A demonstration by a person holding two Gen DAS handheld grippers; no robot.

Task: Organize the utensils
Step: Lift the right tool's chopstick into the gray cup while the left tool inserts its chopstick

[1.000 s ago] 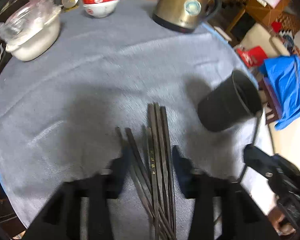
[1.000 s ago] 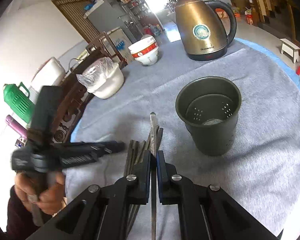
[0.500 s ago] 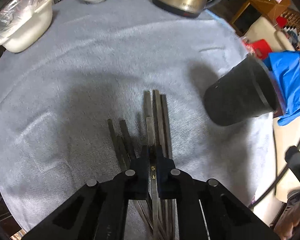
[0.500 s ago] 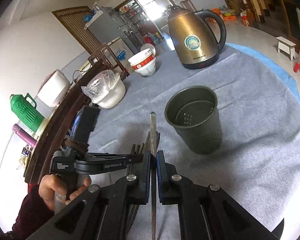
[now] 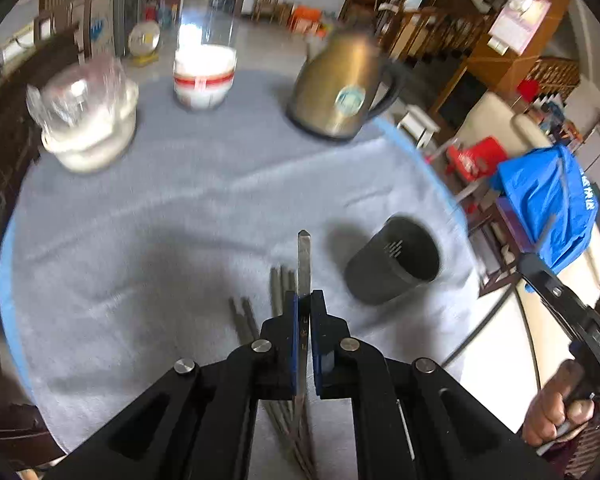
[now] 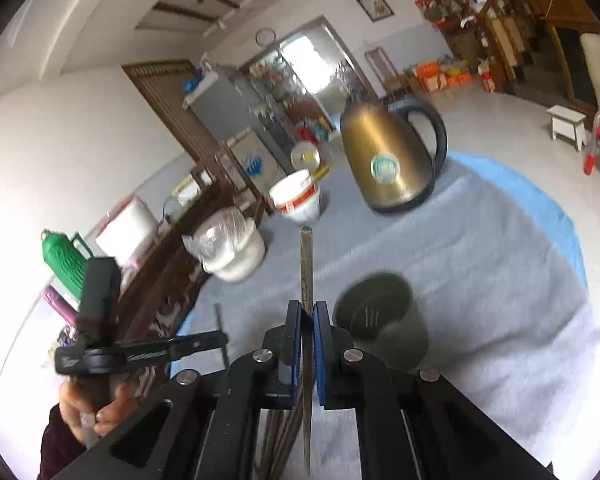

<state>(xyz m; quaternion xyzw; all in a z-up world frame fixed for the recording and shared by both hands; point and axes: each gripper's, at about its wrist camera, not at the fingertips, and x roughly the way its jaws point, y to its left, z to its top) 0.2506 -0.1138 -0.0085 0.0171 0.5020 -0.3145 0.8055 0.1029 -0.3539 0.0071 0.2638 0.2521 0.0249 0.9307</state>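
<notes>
Now my left hand-held gripper (image 5: 304,312) is clamped on one chopstick (image 5: 304,256) and my right hand-held gripper (image 6: 307,320) on another (image 6: 306,264), both above the remaining chopsticks (image 5: 246,320) on the grey table (image 5: 140,240), with the dark utensil holder (image 5: 394,260) just beyond and the kettle (image 5: 340,92) farther back.

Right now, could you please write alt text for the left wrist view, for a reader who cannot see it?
The left gripper is shut on one dark chopstick, lifted above more chopsticks lying on a grey tablecloth. A dark perforated holder stands to the right; a brass-coloured kettle and two white bowls stand behind, blurred.
</notes>
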